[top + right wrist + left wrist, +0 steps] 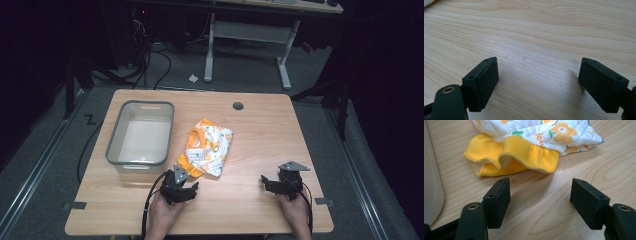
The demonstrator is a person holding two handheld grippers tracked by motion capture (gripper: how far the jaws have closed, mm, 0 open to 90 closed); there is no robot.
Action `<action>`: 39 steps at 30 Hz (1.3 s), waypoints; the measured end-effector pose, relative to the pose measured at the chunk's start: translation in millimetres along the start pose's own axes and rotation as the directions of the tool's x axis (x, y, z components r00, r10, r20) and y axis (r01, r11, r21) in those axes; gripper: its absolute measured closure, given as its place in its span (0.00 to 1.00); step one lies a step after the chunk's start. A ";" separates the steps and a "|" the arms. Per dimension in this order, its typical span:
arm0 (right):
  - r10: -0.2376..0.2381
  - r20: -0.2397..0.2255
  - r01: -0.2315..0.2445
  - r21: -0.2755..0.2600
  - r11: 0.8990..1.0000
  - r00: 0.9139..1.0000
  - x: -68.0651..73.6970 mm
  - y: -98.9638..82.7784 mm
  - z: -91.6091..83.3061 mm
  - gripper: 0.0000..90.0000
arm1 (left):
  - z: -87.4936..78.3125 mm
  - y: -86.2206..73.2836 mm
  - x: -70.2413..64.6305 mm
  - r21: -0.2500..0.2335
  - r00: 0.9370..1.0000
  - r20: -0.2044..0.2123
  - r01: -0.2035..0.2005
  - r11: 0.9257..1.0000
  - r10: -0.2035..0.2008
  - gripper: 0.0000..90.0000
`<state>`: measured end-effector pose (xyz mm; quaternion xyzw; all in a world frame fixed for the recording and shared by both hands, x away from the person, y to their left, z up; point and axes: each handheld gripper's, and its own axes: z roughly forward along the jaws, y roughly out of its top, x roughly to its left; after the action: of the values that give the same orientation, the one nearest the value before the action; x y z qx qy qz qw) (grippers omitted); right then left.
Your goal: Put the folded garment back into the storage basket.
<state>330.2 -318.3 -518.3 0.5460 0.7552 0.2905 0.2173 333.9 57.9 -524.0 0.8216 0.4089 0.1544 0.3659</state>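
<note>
A crumpled small garment (207, 146), white with orange and green print and a yellow ruffled hem, lies mid-table. In the left gripper view its yellow hem (524, 155) sits just beyond the jaws. My left gripper (186, 186) rests near the front edge, right below the garment, open with nothing between its jaws (540, 197). My right gripper (267, 182) is at the front right, apart from the garment, open over bare wood (537, 80).
A grey plastic bin (141, 134) stands at the table's left, its wall (431, 187) beside my left gripper. The wooden table (260, 135) has a cable hole (238, 106) at the back. A desk frame and cables lie on the floor beyond.
</note>
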 end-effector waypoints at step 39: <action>0.002 0.000 -0.002 0.002 1.000 1.000 0.1 0.1 -0.1 0.18 | -13.9 10.3 -10.0 0.029 0.995 0.099 -0.009 1.000 0.006 0.32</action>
<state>330.1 -318.2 -518.2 0.5467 0.7550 0.2901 0.2166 325.8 52.5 -506.6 0.8350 0.3894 0.1089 0.3732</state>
